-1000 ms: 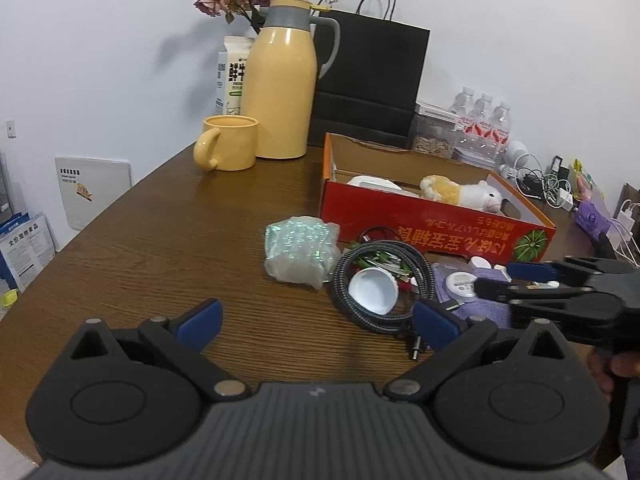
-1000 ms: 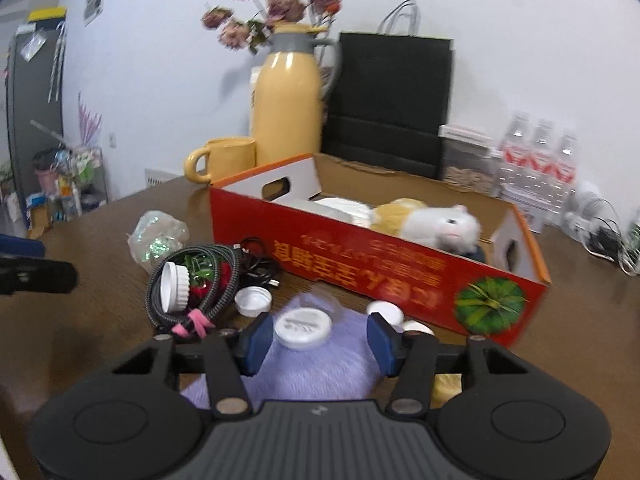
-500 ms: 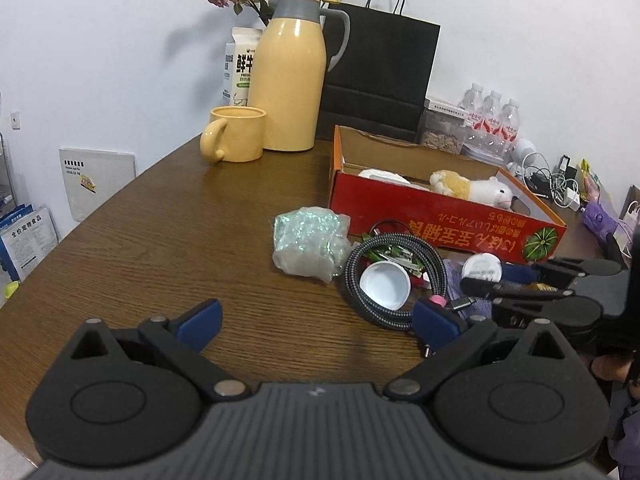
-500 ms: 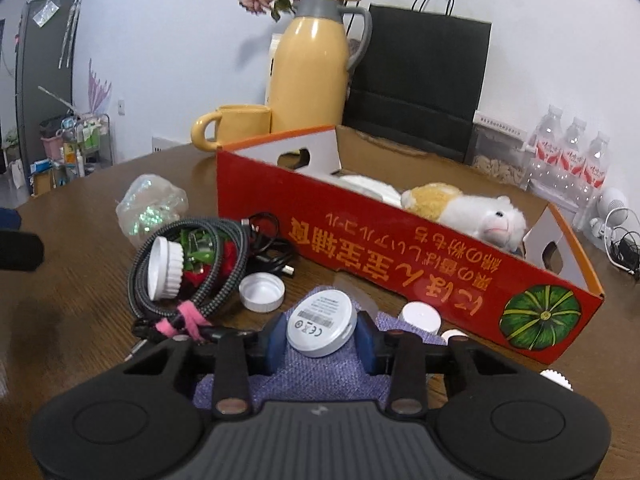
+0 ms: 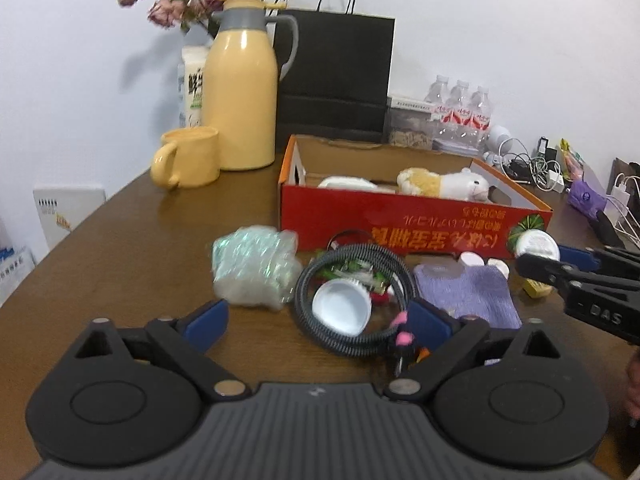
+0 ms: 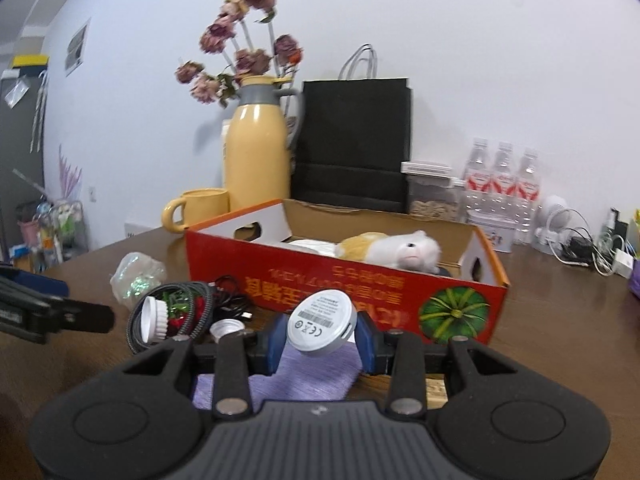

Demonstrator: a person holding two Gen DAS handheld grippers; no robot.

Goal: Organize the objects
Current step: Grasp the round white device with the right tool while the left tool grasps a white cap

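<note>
Right hand-held gripper [image 6: 322,340] clamps a disc [image 6: 322,322] above the cloth [image 6: 304,372]; left hand-held gripper [image 5: 316,320], wide, has just narrowed slightly, nothing between; carry disc level over box [image 6: 344,280] wall

On the table [image 5: 120,240], the box [image 5: 400,220] sits mid-right with a plush toy [image 5: 444,184] inside. Left of it and farther back stand the mug [image 5: 192,162] and jug [image 5: 244,108], a paper bag [image 5: 336,80] behind. Nearer, a coiled cable [image 5: 352,300] rings a cap [image 5: 342,308], with a crumpled wrapper [image 5: 252,270] left and a cloth [image 5: 468,292] right.

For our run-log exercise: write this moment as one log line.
right tongs: shut on white round device, lifted before red box | left tongs: open, empty, jaws just narrowed, above coiled cable
</note>
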